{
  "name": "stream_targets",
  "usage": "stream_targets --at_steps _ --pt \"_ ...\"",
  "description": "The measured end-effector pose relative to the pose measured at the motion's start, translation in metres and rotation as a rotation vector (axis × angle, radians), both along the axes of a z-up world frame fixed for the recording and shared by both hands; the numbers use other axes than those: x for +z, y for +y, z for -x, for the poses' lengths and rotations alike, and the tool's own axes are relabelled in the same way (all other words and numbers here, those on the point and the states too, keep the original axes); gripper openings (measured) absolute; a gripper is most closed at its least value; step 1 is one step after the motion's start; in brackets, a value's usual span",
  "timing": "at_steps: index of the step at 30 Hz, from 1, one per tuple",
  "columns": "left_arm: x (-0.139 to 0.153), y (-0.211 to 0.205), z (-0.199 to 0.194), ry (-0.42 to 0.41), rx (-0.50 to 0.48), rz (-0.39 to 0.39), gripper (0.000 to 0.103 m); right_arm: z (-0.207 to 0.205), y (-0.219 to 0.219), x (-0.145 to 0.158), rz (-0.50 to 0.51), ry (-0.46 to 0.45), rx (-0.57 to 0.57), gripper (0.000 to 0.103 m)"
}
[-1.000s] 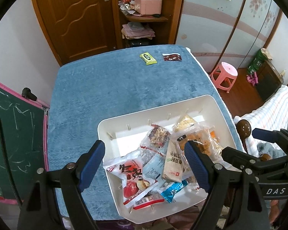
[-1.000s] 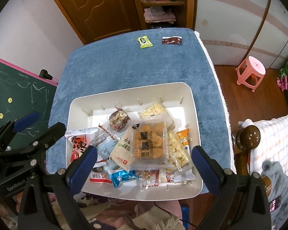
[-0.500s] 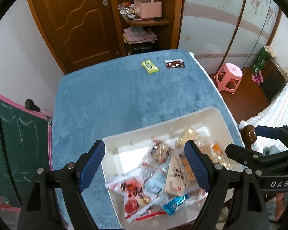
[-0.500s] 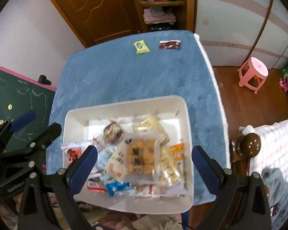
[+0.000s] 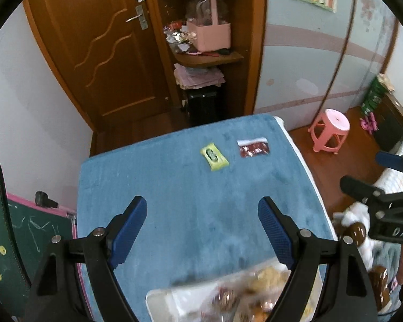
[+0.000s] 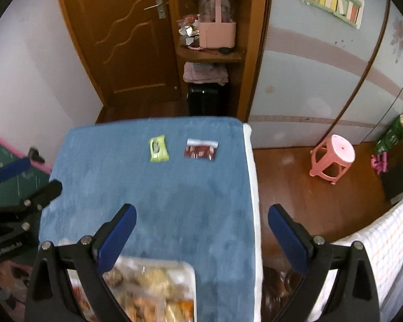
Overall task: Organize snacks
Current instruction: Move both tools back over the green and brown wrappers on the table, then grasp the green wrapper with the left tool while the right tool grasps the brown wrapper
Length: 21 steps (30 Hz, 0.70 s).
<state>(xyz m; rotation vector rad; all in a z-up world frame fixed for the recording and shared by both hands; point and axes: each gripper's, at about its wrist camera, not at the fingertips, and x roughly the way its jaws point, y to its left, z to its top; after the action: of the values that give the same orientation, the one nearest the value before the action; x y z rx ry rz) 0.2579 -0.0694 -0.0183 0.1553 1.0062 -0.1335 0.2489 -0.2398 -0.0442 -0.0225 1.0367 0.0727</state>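
Note:
A green snack packet [image 5: 214,156] [image 6: 158,149] and a dark red snack packet [image 5: 254,147] [image 6: 200,151] lie side by side at the far end of the blue-covered table [image 5: 196,204] [image 6: 158,187]. A white tray [image 5: 161,299] [image 6: 191,273] of several snack packets sits at the near edge, blurred and mostly cut off. My left gripper [image 5: 202,232] is open and empty above the table's middle. My right gripper [image 6: 201,237] is open and empty over the table's right edge. Each gripper shows at the side of the other's view.
A pink stool [image 5: 330,130] [image 6: 333,158] stands on the wooden floor right of the table. A green chalkboard [image 5: 27,241] leans at the left. A wooden door and a shelf with a pink basket [image 5: 209,30] [image 6: 217,32] stand beyond the table. A bed edge [image 6: 384,236] is at the right.
Both grippers have lifted and tilted forward from over the tray. The tray slid to the bottom of both views and the two far packets now sit nearer the centre.

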Motion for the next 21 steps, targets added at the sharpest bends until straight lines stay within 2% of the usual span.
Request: stream_targets --at_steps 5,8,10,13,15,18,21 --pt "-0.026 -0.009 -0.076 0.029 0.051 0.025 0.084 -0.072 -0.015 -0.02 -0.037 0.021 -0.015 0.095" --pt "-0.054 -0.011 -0.118 0.054 0.099 0.053 0.084 -0.12 -0.023 -0.052 -0.094 0.073 -0.032 0.094" --pt "-0.083 -0.01 -0.146 0.081 0.145 0.065 0.084 -0.144 -0.027 -0.072 -0.116 0.1 -0.045 0.094" --pt "-0.123 -0.008 -0.171 0.118 0.193 0.068 0.084 -0.176 -0.028 -0.112 -0.136 0.148 -0.059 0.089" --pt "-0.155 -0.008 -0.185 0.149 0.225 0.064 0.084 -0.191 -0.028 -0.138 -0.139 0.186 -0.065 0.082" --pt "-0.193 -0.01 -0.197 0.197 0.251 0.061 0.084 -0.21 -0.03 -0.177 -0.146 0.248 -0.088 0.082" --pt "-0.221 -0.014 -0.202 0.226 0.263 0.052 0.084 -0.222 -0.031 -0.202 -0.169 0.282 -0.097 0.082"
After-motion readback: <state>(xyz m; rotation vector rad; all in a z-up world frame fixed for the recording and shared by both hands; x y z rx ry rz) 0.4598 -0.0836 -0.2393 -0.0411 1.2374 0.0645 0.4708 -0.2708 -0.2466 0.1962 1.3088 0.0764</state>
